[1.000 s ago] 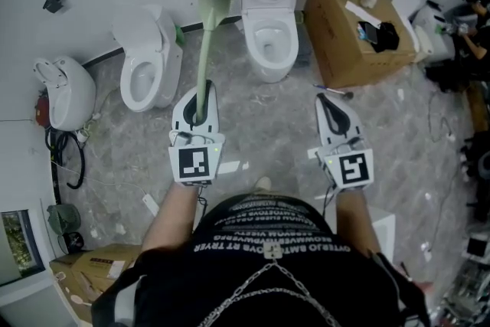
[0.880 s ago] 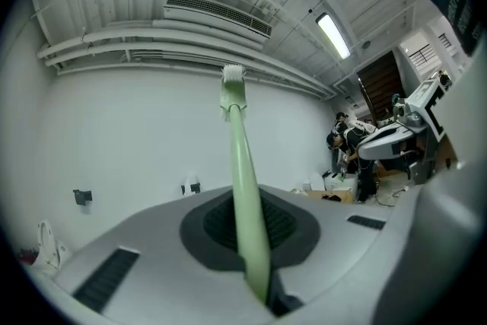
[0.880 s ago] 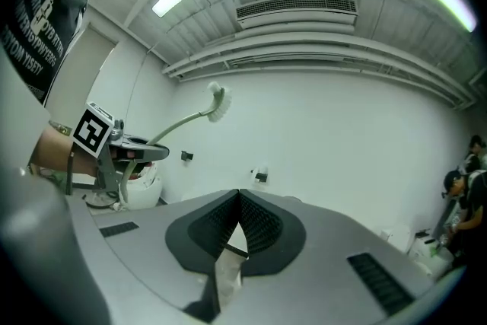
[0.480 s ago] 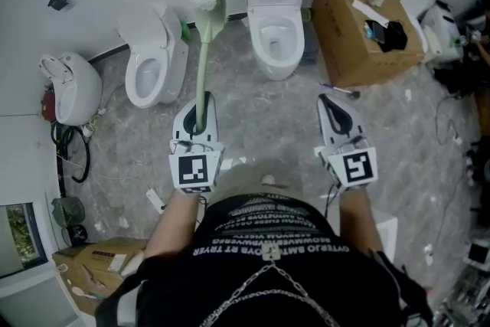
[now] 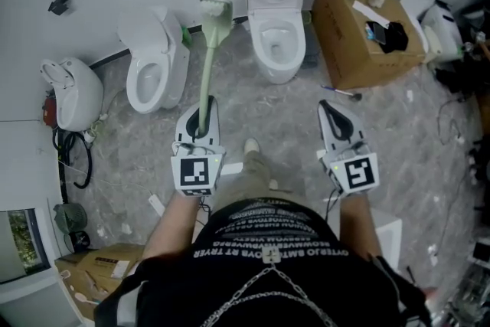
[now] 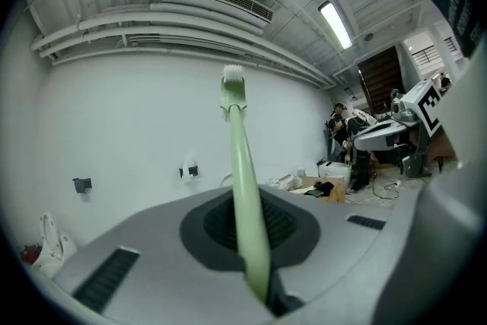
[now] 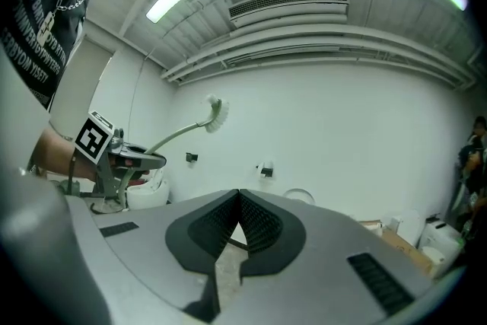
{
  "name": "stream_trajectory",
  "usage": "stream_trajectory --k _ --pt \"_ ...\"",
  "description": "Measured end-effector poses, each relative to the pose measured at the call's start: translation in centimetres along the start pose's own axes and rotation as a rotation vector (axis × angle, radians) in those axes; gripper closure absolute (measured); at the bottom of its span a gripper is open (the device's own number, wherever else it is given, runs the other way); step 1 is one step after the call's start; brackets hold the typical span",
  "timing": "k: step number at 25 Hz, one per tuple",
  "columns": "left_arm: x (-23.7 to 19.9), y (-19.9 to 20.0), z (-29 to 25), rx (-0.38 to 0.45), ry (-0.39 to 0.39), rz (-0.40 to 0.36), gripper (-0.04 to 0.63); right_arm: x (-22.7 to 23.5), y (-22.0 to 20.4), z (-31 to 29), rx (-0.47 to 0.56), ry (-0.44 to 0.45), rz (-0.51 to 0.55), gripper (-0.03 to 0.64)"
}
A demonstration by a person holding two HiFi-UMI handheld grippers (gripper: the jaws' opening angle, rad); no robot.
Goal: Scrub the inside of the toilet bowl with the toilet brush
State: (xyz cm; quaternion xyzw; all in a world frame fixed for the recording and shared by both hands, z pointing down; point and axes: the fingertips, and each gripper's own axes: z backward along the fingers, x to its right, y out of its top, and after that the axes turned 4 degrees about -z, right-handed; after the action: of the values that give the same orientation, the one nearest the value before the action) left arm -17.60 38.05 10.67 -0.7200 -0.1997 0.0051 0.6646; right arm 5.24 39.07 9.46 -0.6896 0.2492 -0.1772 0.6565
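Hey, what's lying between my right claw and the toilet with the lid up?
Only bare grey floor, as the head view shows, between the right claw and the toilet. A thin tool lies just off that line, nearer the cardboard box.

The toilet brush [image 5: 207, 61] is smooth pale-green plastic, bristles white. The toilet bowl [image 5: 277, 71] is glossy white ceramic; floor [image 5: 268, 119] mottled grey stone-look, cardboard box [image 5: 344, 57] matt brown.

toilet brush [image 5: 205, 65]: pale green, white bristles | toilet bowl [image 5: 287, 69]: white | floor [image 5: 276, 126]: grey marbled | box [image 5: 367, 69]: brown
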Motion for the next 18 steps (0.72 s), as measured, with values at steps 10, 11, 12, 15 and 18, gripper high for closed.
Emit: stream_trajectory --k 10,11,12,15,18 --pt "-0.4 -0.8 -3.0 -0.027 -0.038 -0.019 0.594 1.2 -0.6 -2.4 -0.024 -0.013 -0.013 0.614" --pt "-0.5 -0.5 -3.6 -0.023 -0.040 -0.022 0.594 1.6 -0.5 -2.7 -0.022 -0.018 -0.014 0.613" --pt "-0.5 -0.2 -4.1 -0.017 -0.042 -0.023 0.594 2.0 -0.5 -2.8 -0.022 -0.024 -0.016 0.614" --pt "-0.5 0.5 -6.0 -0.009 -0.061 -0.039 0.594 3.4 -0.8 -3.5 -0.037 -0.044 -0.024 0.614" --pt "-0.7 0.5 -8.3 -0.010 -0.085 -0.044 0.594 4.7 -0.9 -4.7 -0.052 -0.060 -0.027 0.612"
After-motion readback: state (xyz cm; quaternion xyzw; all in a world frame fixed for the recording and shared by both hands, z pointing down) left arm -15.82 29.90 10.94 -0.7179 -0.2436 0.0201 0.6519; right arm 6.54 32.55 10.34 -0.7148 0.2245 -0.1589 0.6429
